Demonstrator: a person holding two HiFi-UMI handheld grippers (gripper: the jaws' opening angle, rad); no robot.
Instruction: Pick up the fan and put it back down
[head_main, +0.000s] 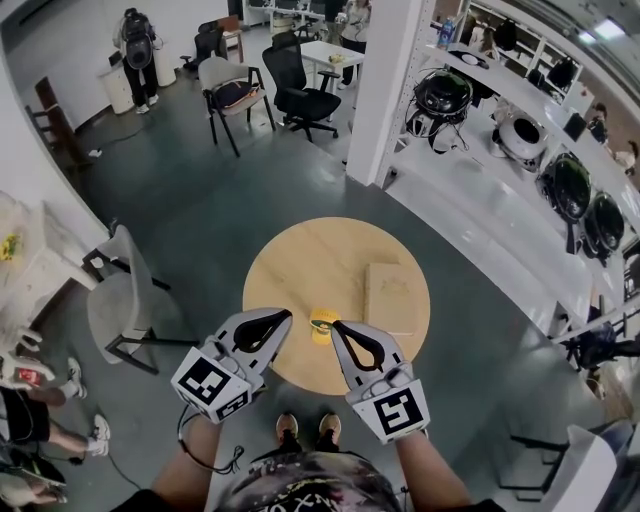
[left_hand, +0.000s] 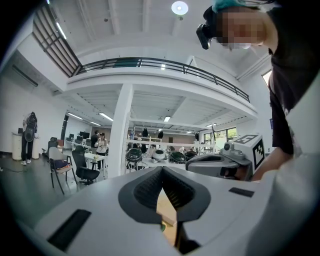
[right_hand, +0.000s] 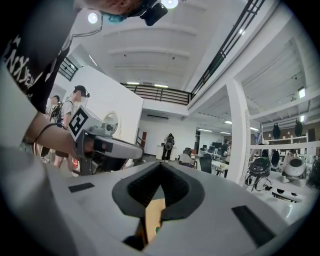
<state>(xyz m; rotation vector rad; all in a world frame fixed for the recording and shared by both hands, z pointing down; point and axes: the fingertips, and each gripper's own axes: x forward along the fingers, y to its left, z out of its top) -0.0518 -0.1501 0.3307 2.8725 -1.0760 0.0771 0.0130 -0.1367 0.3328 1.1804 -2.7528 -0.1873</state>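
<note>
Big open hall with a dark grey-green floor and white walls. A fat white pillar stands right of centre, and long white shelves run down the right side, loaded with round black gear. In the middle there's a round wooden table. Further back are a black office chair, a grey chair beside it and a white desk. Another grey chair sits left of the table. Overhead there's a balcony with a dark railing and bright ceiling lights.
</note>
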